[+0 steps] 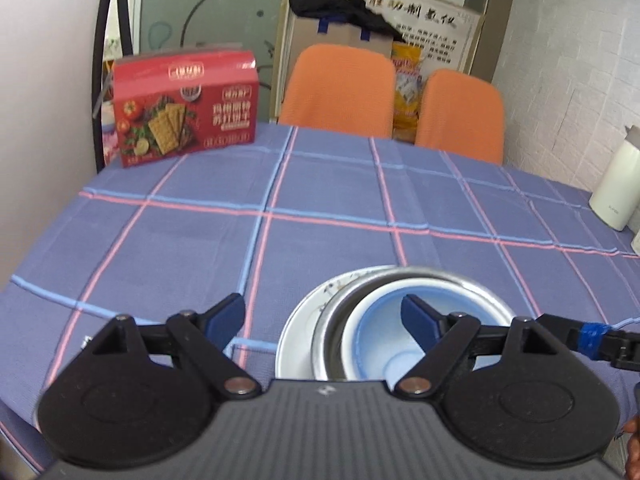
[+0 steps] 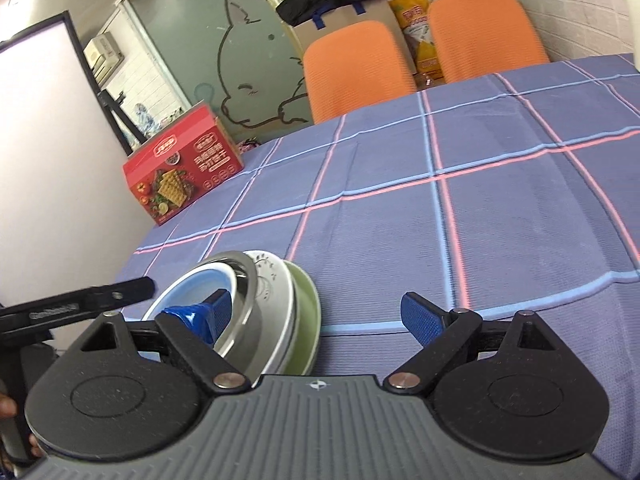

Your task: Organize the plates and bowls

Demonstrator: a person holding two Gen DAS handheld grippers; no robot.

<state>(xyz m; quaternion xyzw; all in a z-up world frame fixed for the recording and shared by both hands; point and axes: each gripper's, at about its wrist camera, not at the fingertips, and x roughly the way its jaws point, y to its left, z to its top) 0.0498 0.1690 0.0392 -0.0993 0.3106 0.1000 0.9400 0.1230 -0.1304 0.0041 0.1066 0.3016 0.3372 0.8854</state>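
Shiny metal bowl on matt woven tablecloth.

Purple plaid tablecloth, red box, orange chairs

Things around the checked cloth
A red box stands far left; two orange chairs behind; a white flask right.

The left gripper had a ribbed grey body, black rounded housings, black linkage arms with silver screws and blue textured pads; the right gripper matched it, with a small compass-like mark.
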